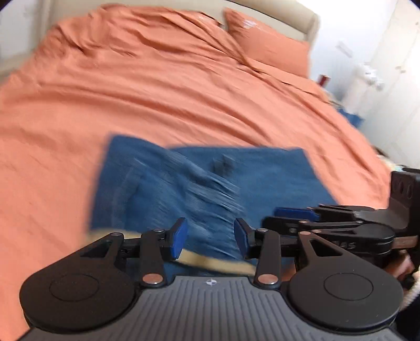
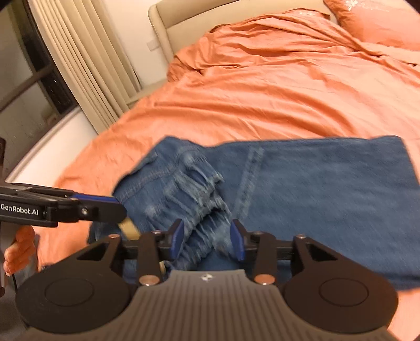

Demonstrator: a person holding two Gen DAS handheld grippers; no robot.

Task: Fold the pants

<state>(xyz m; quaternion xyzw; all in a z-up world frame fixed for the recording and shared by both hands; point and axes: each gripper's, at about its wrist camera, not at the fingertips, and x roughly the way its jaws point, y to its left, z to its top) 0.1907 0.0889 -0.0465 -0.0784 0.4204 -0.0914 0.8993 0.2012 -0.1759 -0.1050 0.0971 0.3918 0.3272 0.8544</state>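
Observation:
Folded blue jeans point(image 1: 262, 178) point(image 2: 328, 196) lie on an orange bedsheet point(image 1: 157, 91) point(image 2: 262, 91). My left gripper point(image 1: 210, 236) hovers over the near edge of the denim with its blue pads apart; nothing is pinched. It also enters the right wrist view from the left edge as the left gripper point(image 2: 105, 204), by the jeans' left end. My right gripper point(image 2: 207, 238) stands open over the frayed hem point(image 2: 199, 188), which lies loose between the pads. It shows side-on in the left wrist view as the right gripper point(image 1: 296, 215). Both views are motion-blurred.
An orange pillow point(image 1: 270, 47) point(image 2: 380, 23) lies at the head of the bed by a beige headboard point(image 2: 197, 21). Cream curtains point(image 2: 78, 65) and a dark window are on the left. A hand point(image 2: 18, 249) grips the left tool. A tan strip point(image 2: 128, 228) shows at the jeans' edge.

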